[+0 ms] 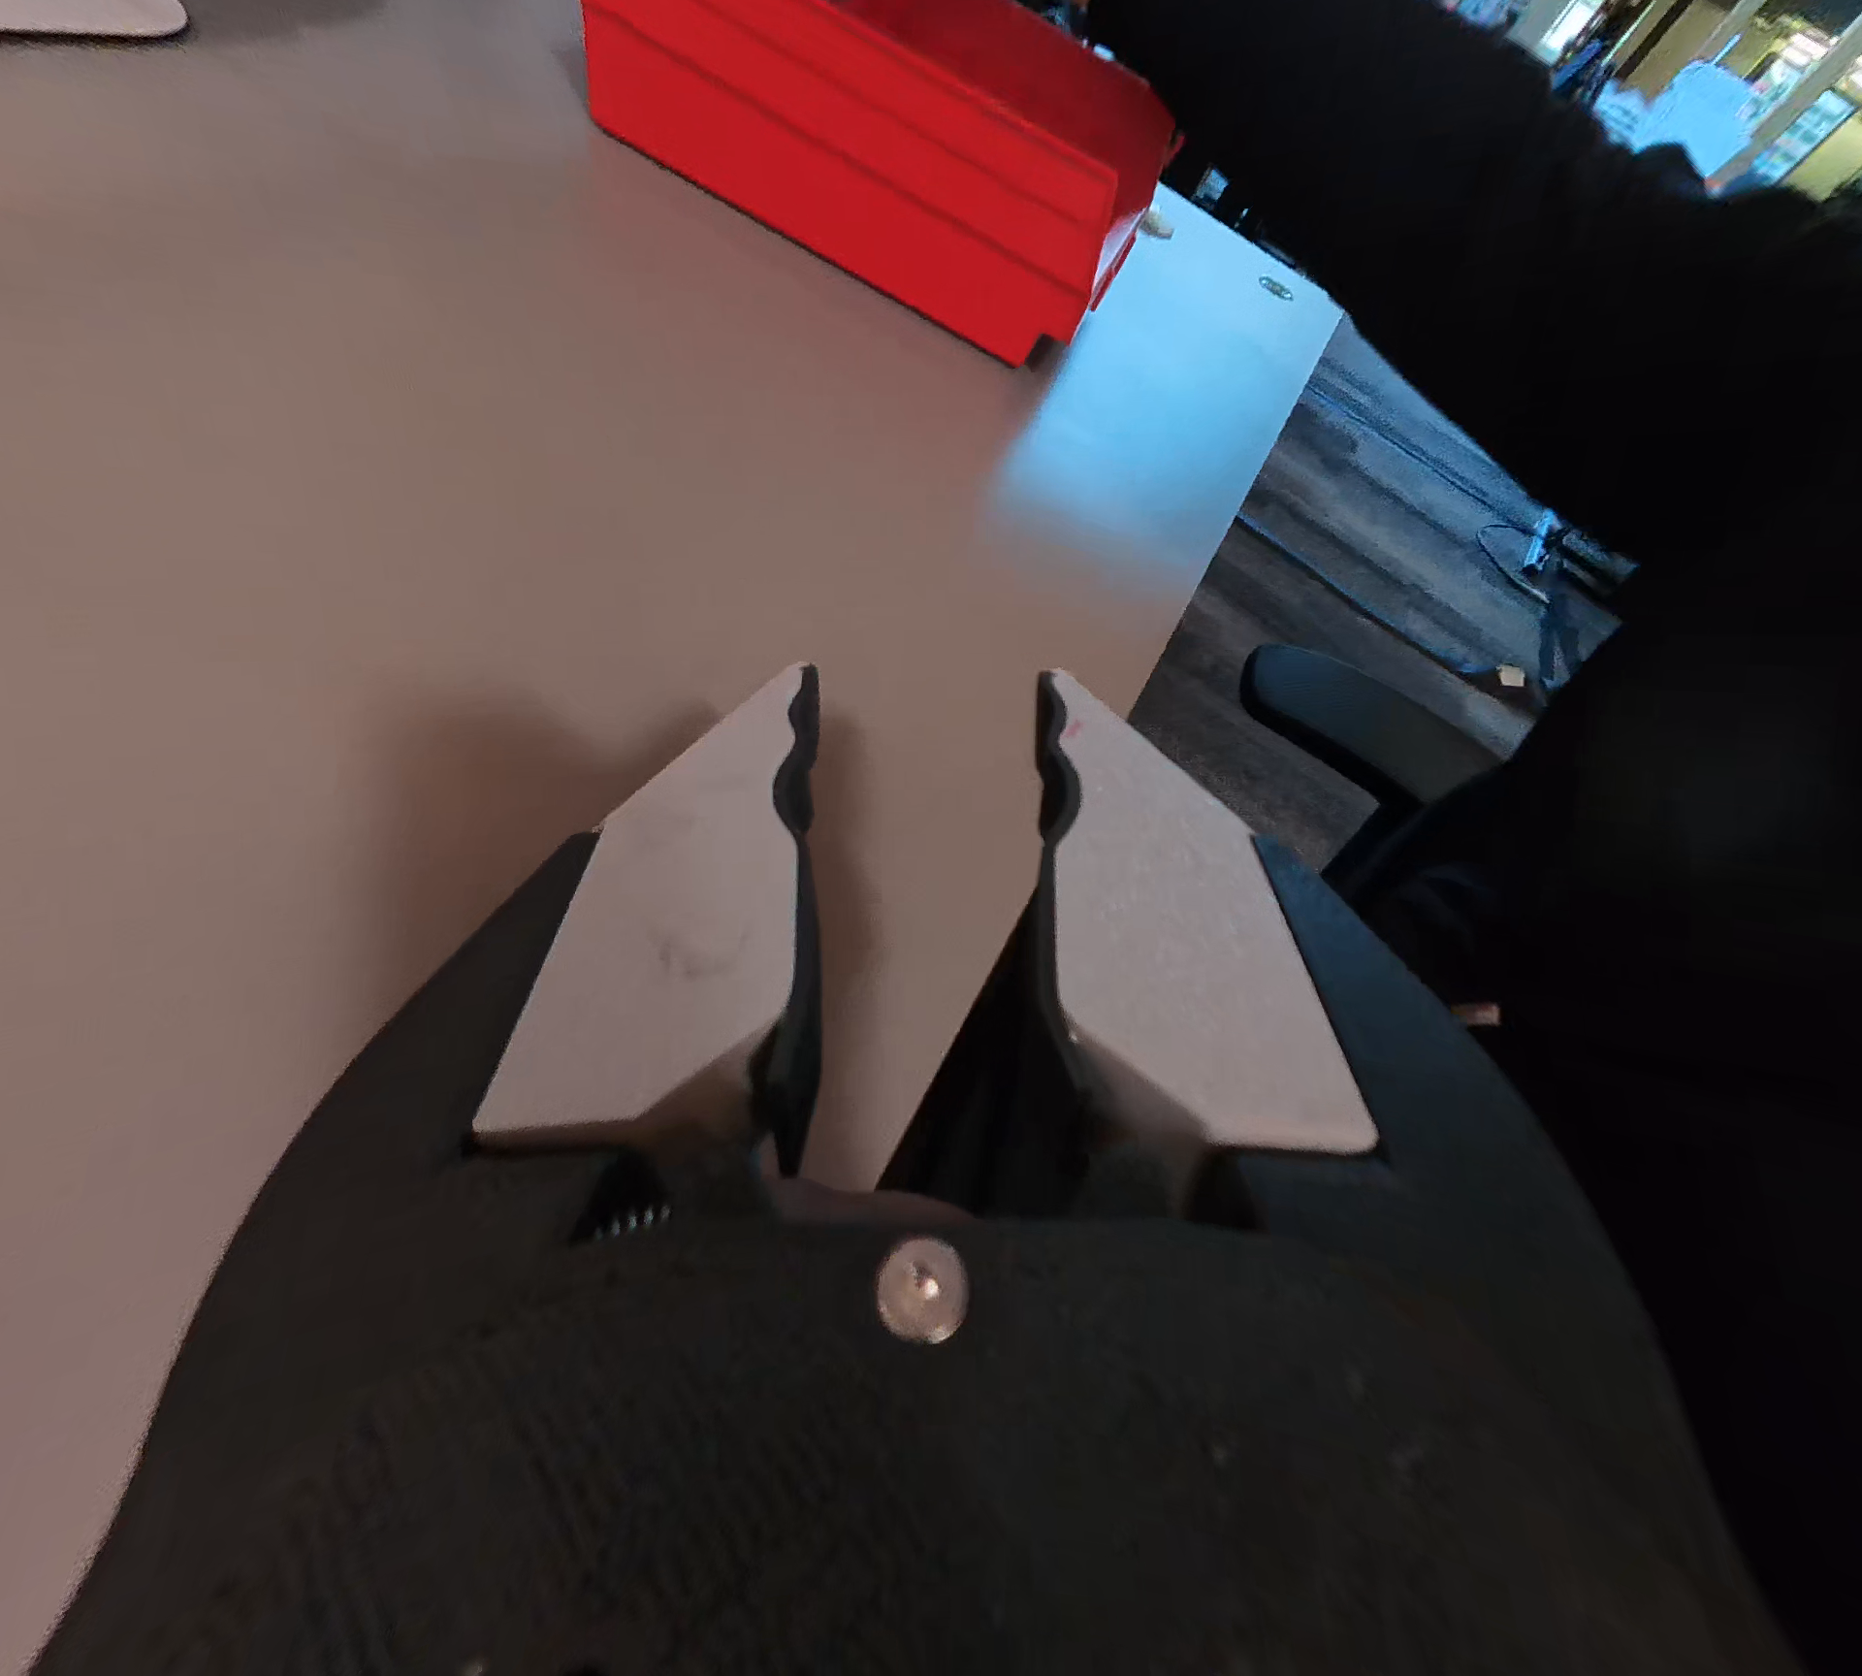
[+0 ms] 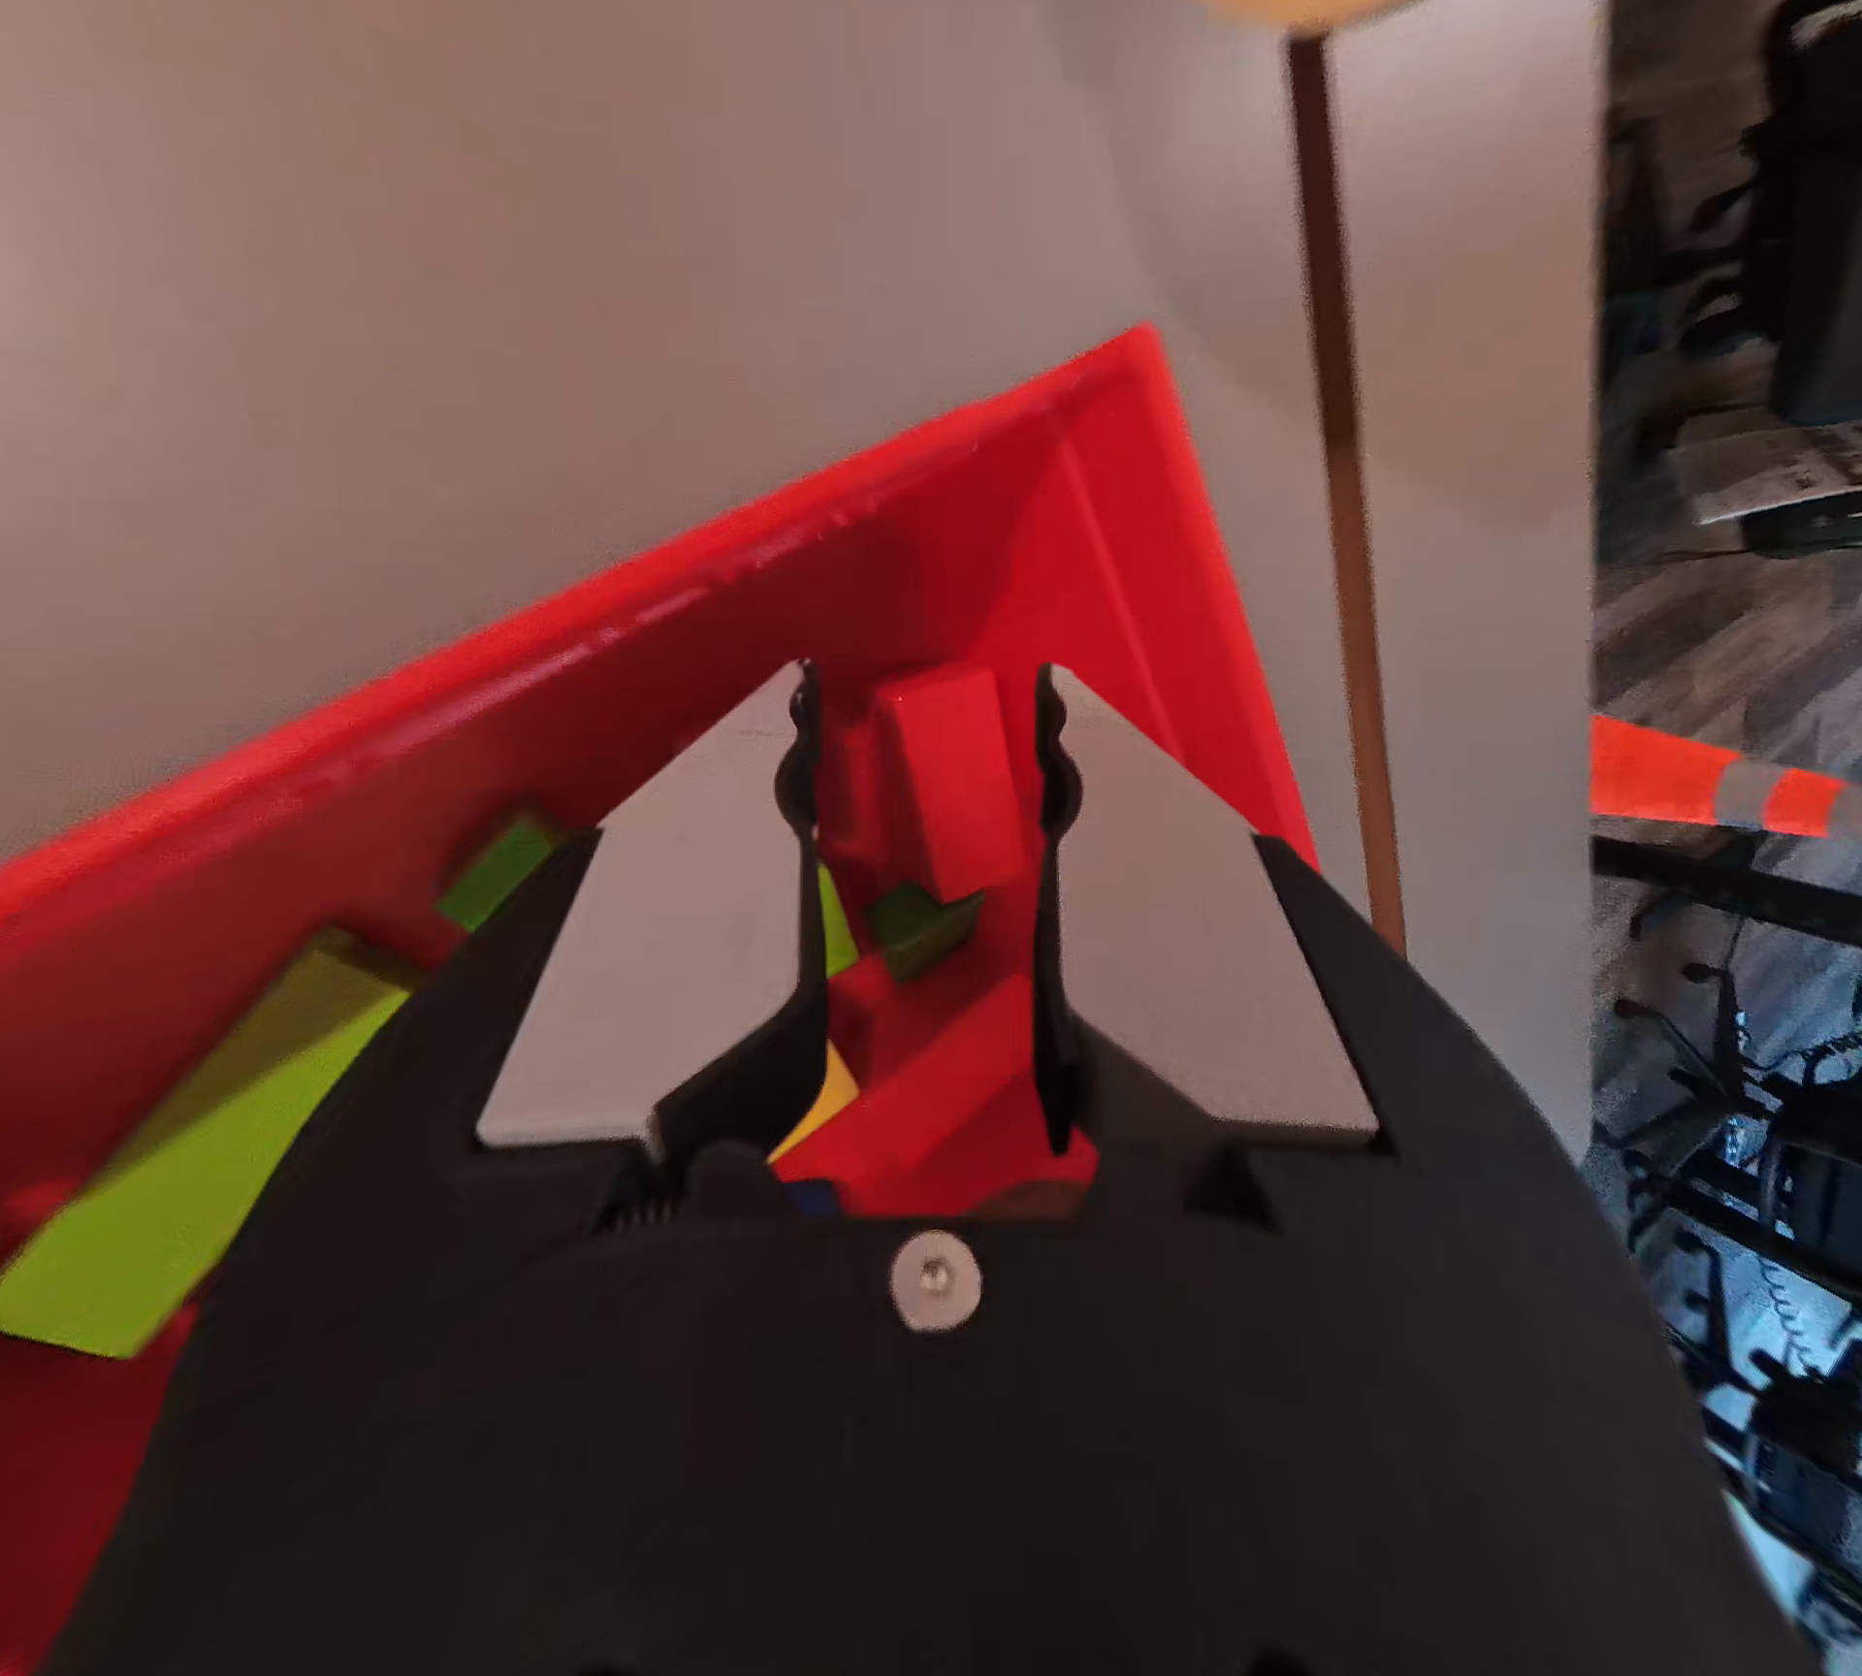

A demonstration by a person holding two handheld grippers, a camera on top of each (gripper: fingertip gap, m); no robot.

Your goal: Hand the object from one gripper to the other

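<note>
The right gripper (image 2: 927, 781), jaws spread, dips into the red bin (image 2: 504, 650) around a red block (image 2: 942, 771); the left gripper (image 1: 927, 721) waits over the desk (image 1: 403, 469), jaws apart and empty.

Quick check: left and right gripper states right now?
Left gripper: open, empty, above the table.
Right gripper: open, holding nothing, over blocks in the red bin.

The bin (image 1: 867, 146) sits on the table (image 1: 403, 418), near its far right edge. Inside the bin lie several blocks (image 2: 942, 781) (some hidden under the right gripper (image 2: 927, 680), which hangs over them). The left gripper (image 1: 927, 680) is well before the bin.
</note>
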